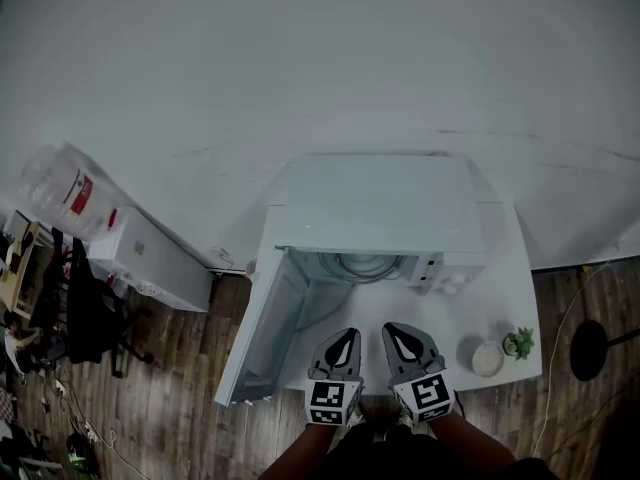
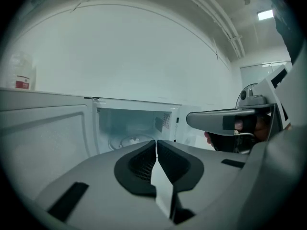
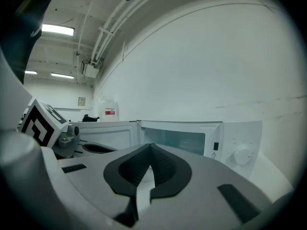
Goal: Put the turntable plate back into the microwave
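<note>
The white microwave point(image 1: 375, 203) stands on a white table point(image 1: 500, 233) with its door point(image 1: 262, 328) swung open to the left. The glass turntable plate point(image 1: 365, 265) lies on the floor of the cavity, and shows pale and round in the left gripper view point(image 2: 125, 141). My left gripper point(image 1: 347, 332) point(image 2: 156, 141) hovers in front of the opening, shut, with nothing between its fingers. Beside it on the right, my right gripper point(image 1: 390, 326) point(image 3: 150, 144) is also shut and empty, facing the control panel with its dial point(image 3: 242, 154).
A small white bowl point(image 1: 487, 358) and a little potted plant point(image 1: 519, 343) sit at the table's front right corner. Left of the table stands a white water dispenser point(image 1: 150, 258) with a bottle point(image 1: 60, 188). A dark chair point(image 1: 90, 318) is further left, a black stand base point(image 1: 590, 348) on the right.
</note>
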